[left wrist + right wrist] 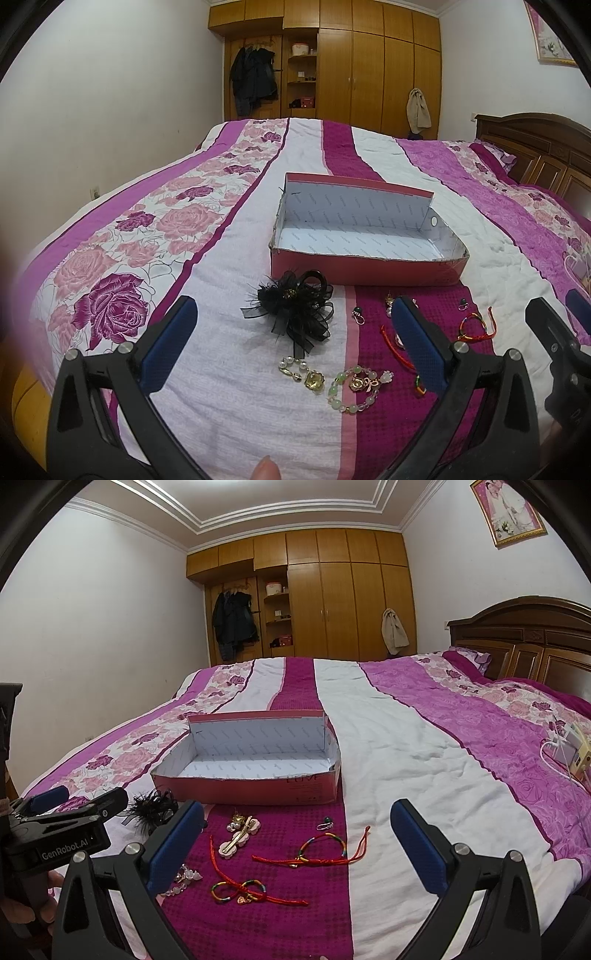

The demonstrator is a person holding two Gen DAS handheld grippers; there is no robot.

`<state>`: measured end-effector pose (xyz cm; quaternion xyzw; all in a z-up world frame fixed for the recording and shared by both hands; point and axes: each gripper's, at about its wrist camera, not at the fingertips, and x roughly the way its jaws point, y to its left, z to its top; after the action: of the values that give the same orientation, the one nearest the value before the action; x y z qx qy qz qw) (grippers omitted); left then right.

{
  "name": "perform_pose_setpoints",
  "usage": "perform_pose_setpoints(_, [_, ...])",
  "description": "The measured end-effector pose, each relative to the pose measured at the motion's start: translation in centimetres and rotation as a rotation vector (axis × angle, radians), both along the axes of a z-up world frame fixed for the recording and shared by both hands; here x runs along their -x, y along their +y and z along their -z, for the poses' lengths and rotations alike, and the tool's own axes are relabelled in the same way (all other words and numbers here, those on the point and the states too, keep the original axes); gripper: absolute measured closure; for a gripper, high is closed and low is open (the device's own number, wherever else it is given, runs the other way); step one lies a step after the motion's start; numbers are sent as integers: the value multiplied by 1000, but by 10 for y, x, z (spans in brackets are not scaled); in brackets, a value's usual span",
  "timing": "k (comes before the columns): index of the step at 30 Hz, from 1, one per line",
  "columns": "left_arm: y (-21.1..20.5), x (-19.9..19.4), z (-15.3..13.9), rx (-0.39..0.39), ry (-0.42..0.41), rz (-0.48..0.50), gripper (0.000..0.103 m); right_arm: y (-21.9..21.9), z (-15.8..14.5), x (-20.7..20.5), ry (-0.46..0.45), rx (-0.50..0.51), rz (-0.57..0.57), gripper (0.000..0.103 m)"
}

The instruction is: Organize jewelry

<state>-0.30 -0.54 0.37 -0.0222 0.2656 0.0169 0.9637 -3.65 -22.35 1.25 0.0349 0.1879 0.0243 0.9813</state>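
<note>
- The bed (303,206) is the biggest thing. It fills the middle of both views and wears a cover with pink, purple and white stripes.
- The wardrobe (332,602) stands far back, at the top middle of the right view, with dark coats hanging at its left side.
- The box (365,240) sits in the middle of the left view, open on top. It is red outside and white inside, and nothing is in it (so I think the job has only just begun).
- The left gripper (295,339) fills the bottom of the left view. Its two blue fingers are spread wide with nothing between them.
- The right gripper (295,845) fills the bottom of the right view. It is spread wide too, and holds nothing.
- The black bow (291,306) lies on the white stripe just below the box, near the middle of the left view.
- The string bracelets (321,849) are red with rainbow colours. They lie on the dark purple stripe, low in the middle of the right view.
- The bead bracelet (354,387) has green beads and lies low in the middle of the left view.
- The pearl piece (299,369) lies just left of it.
- The hair clip (240,836) lies below the box in the right view.
- The small earrings (358,315) lie near the box front.
- Every piece is on the cover, so all of it is left to put away.
</note>
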Motion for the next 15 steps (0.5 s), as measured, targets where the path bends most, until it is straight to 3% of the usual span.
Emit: perform_pose_setpoints(15, [-1, 0, -1, -1, -2, 0, 5, -3, 0, -2, 0, -9, 9, 0])
